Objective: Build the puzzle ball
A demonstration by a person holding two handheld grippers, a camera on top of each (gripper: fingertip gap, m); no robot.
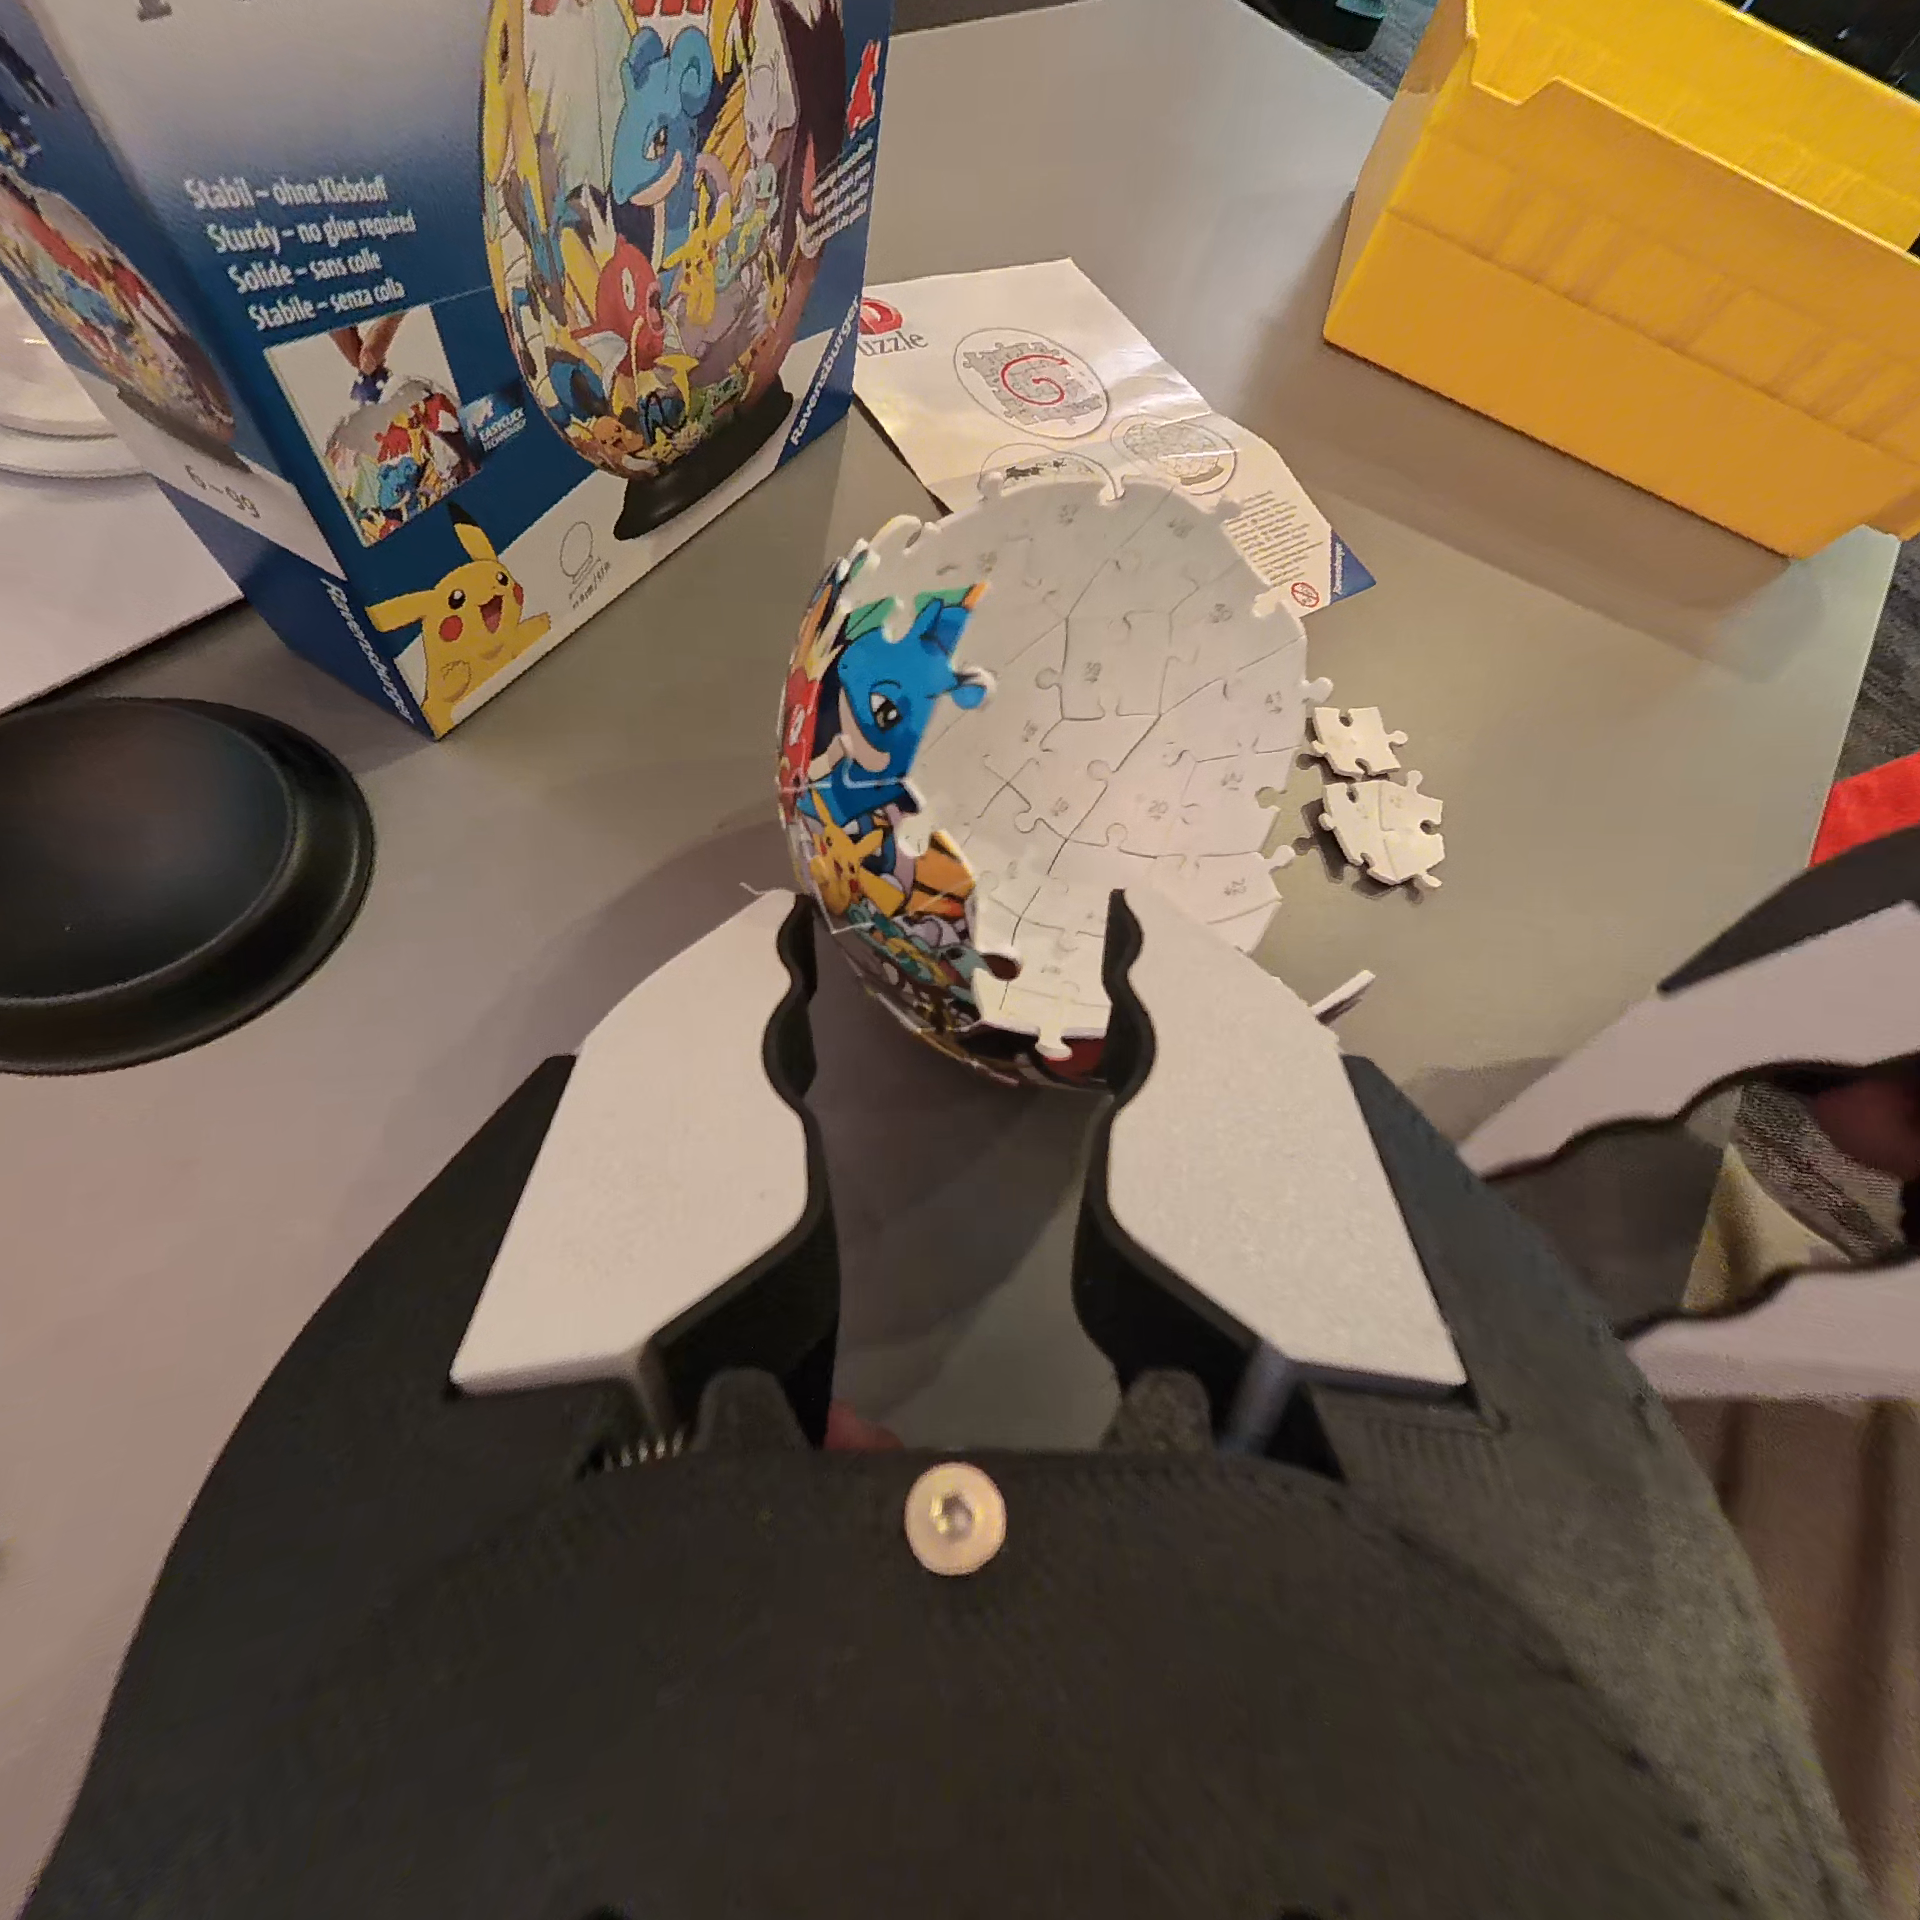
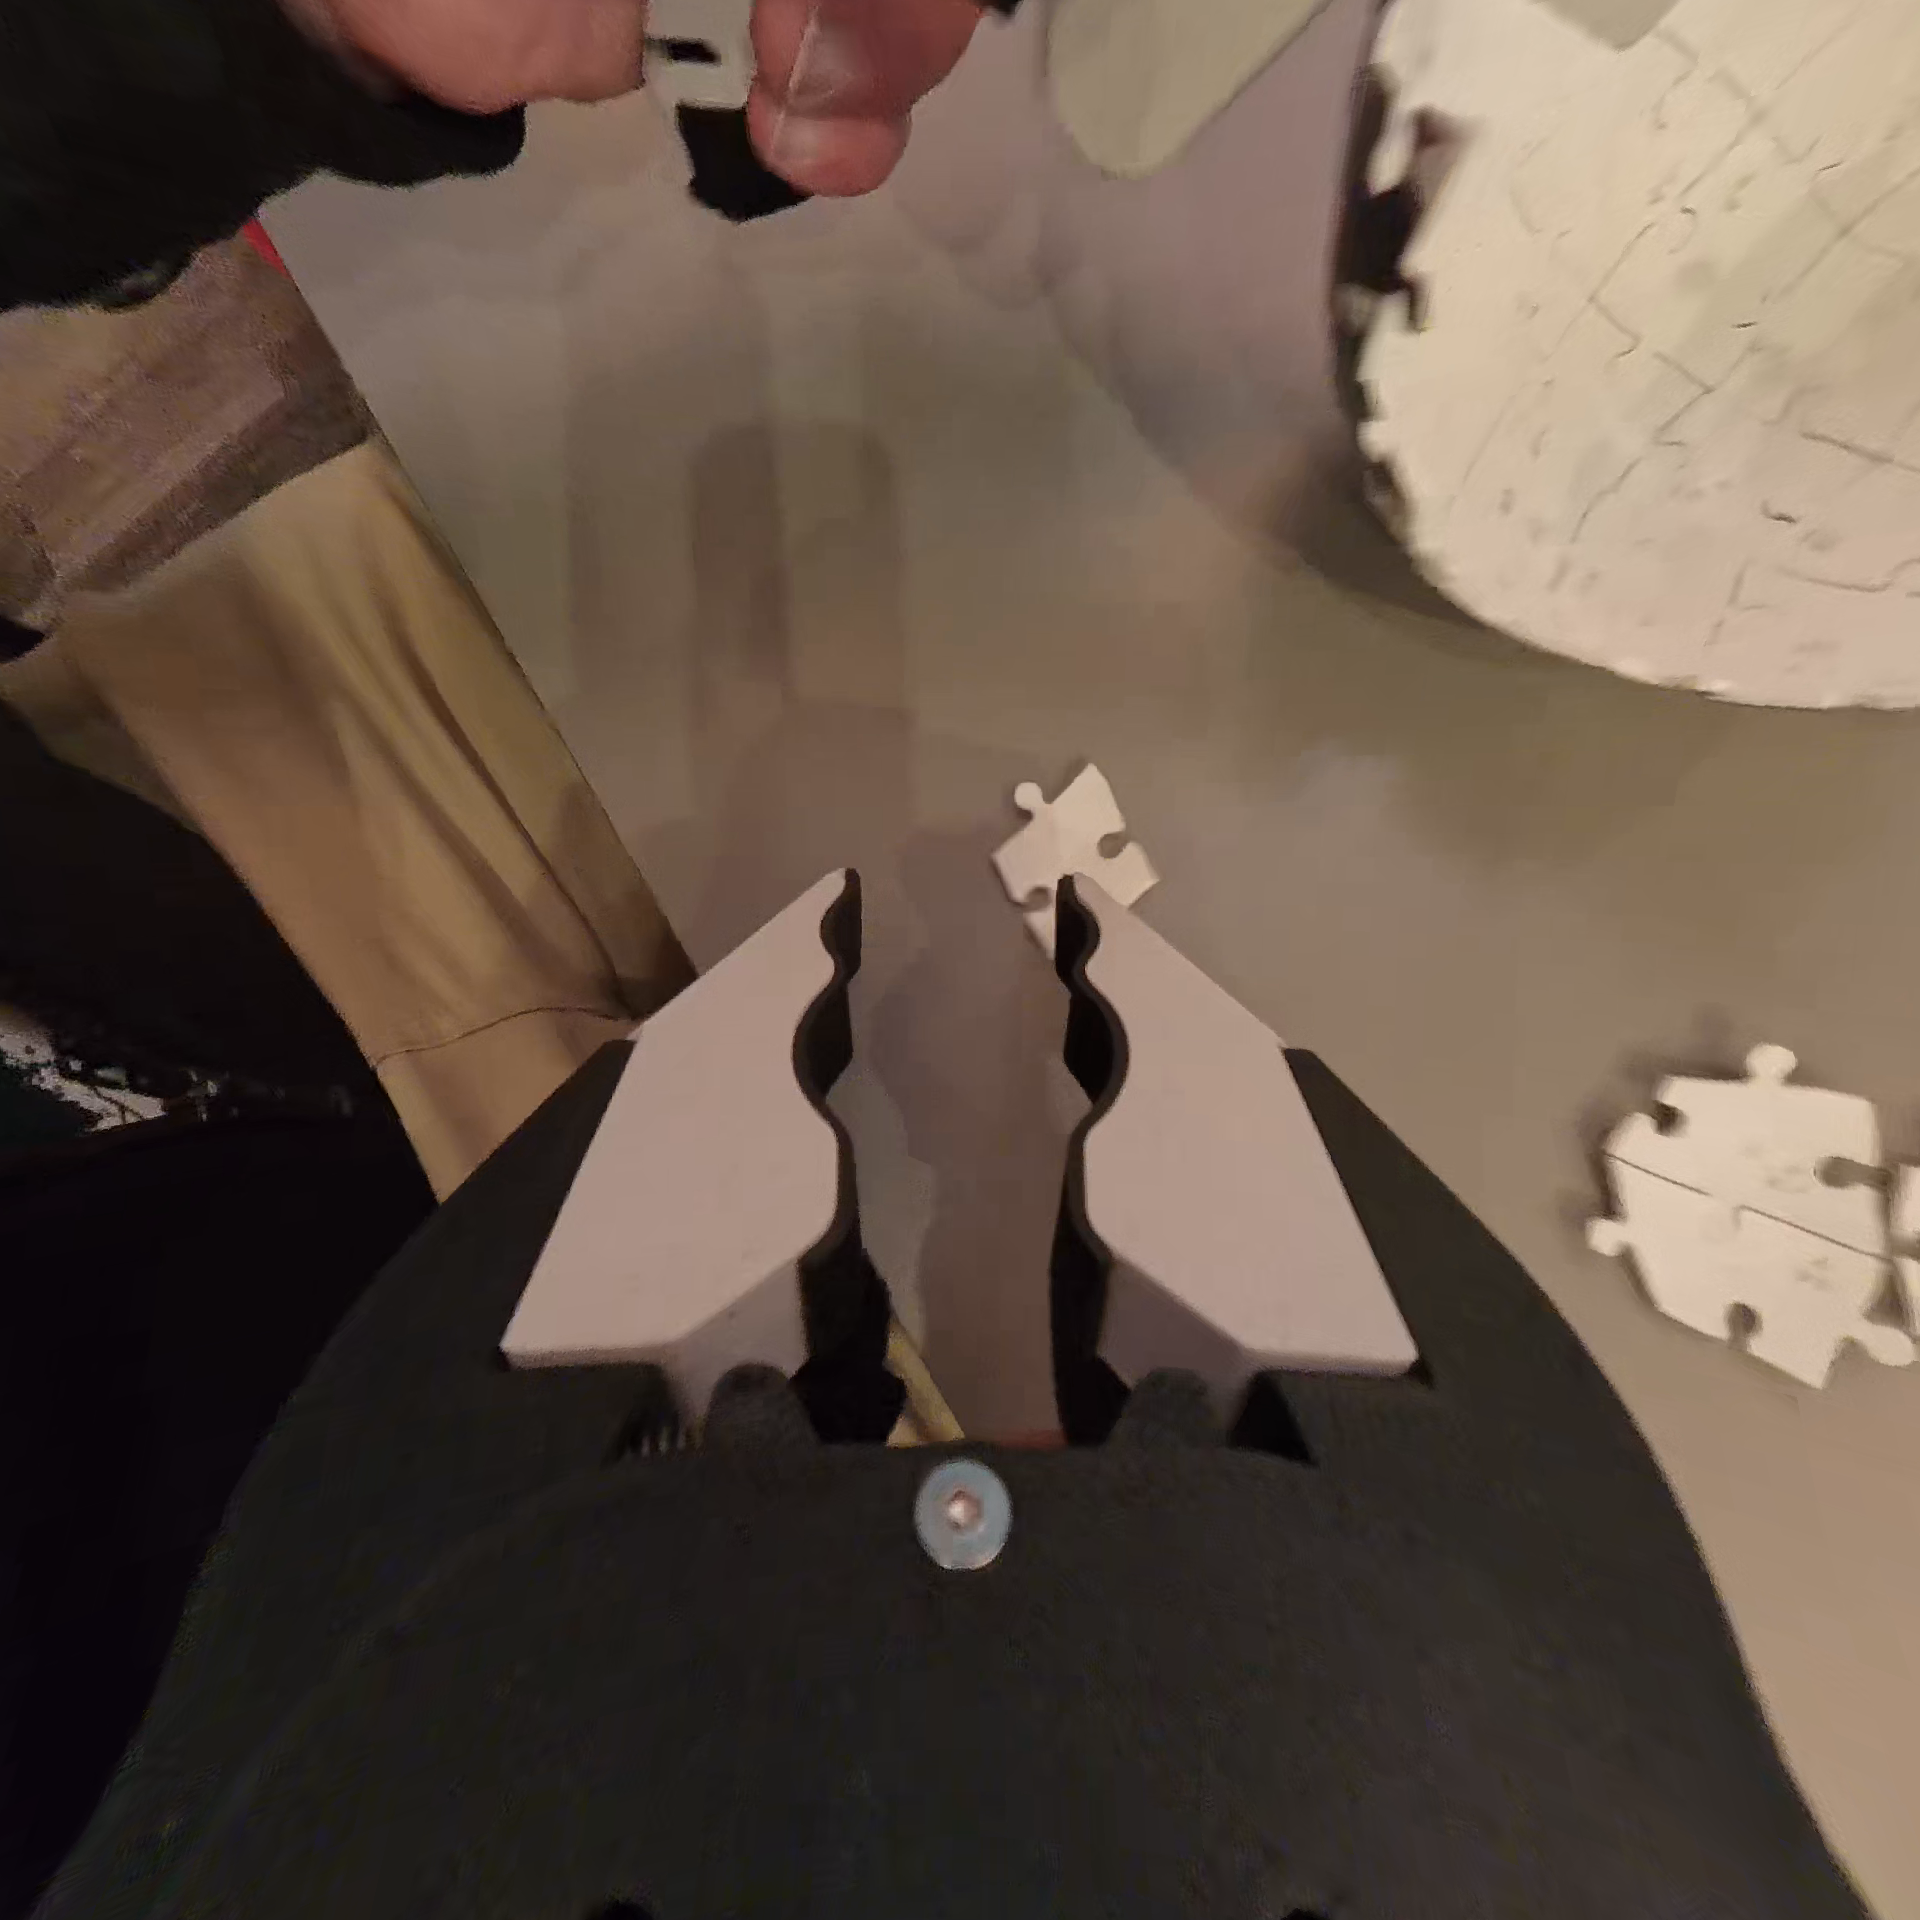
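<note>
The part-built puzzle ball (image 1: 1101,727) lies on its side on the grey table (image 1: 582,852), with its white inside facing up and its coloured outside to the left. My left gripper (image 1: 954,904) is open, its fingertips on either side of the ball's near edge. Loose white pieces (image 1: 1382,821) lie to the right of the ball. My right gripper (image 2: 956,883) is open and empty, low over the table. A single white piece (image 2: 1081,842) lies at its right fingertip. Joined pieces (image 2: 1756,1216) lie further right. The ball (image 2: 1683,364) is blurred at the top right.
The puzzle box (image 1: 468,312) stands at the back left, with a black stand (image 1: 156,883) in front of it. An instruction sheet (image 1: 1039,364) lies behind the ball. A yellow box (image 1: 1662,260) sits at the back right. A person's hand (image 2: 810,94) and leg (image 2: 312,727) are at the table edge.
</note>
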